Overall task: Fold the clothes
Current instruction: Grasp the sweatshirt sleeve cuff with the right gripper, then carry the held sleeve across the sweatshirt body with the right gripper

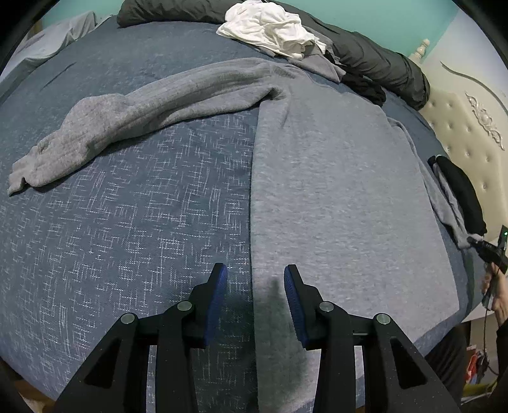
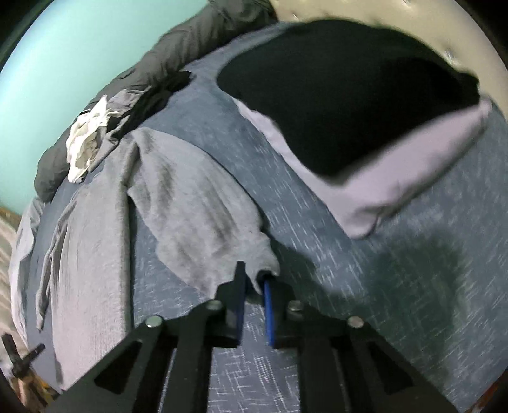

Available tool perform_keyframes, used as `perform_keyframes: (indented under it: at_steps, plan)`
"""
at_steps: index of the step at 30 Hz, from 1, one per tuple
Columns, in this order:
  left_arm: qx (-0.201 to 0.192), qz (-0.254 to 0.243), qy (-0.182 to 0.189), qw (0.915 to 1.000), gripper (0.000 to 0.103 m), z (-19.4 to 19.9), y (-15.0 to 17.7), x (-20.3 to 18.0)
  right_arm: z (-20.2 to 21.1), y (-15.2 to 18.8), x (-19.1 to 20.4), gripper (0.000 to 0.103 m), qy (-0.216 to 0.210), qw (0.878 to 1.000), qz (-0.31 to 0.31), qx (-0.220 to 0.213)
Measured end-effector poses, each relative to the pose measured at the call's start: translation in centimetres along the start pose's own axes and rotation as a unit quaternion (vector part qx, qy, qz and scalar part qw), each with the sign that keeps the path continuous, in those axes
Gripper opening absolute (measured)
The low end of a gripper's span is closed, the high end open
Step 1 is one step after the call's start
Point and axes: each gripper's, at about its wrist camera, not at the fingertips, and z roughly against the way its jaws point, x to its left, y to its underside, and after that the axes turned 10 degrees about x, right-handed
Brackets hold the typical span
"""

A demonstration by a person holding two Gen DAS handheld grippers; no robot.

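1. My left hand-held gripper [image 1: 255, 279] hangs over the near edge of the bed [image 1: 127, 222], its blue pads spread apart with nothing between them, straddling the straight side edge of the grey sweater [image 1: 343, 197].
2. The sweater lies flat on the blue patterned bedcover, body toward the right, one sleeve [image 1: 133, 117] stretched out to the left across the cover.
3. My right hand-held gripper [image 2: 254, 282] is clamped on the cuff of the other sleeve [image 2: 197, 206], which runs from its pads back toward the sweater body (the view is motion-blurred, so fine detail is lost).
4. Just beyond it sits a folded stack: a black garment [image 2: 349, 104] on top of a pale lilac one [image 2: 397, 187].
5. At the far side of the bed, a crumpled white garment [image 1: 270, 27] rests against a dark grey duvet [image 1: 374, 60].
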Motion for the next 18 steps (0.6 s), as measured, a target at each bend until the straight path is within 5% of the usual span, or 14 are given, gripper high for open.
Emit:
perform_keyframes:
  at_steps: [9,18]
  plan:
    - [-0.001,0.0,-0.001,1.0,0.041,0.1,-0.4,-0.4,7.4,-4.9,2.0,0.006,0.022,0.996,0.067,-0.06]
    - [0.009,-0.002,0.0,1.0,0.041,-0.8,-0.7,-1.1,13.0,-10.8,1.1,0.006,0.04,0.992,0.061,-0.106]
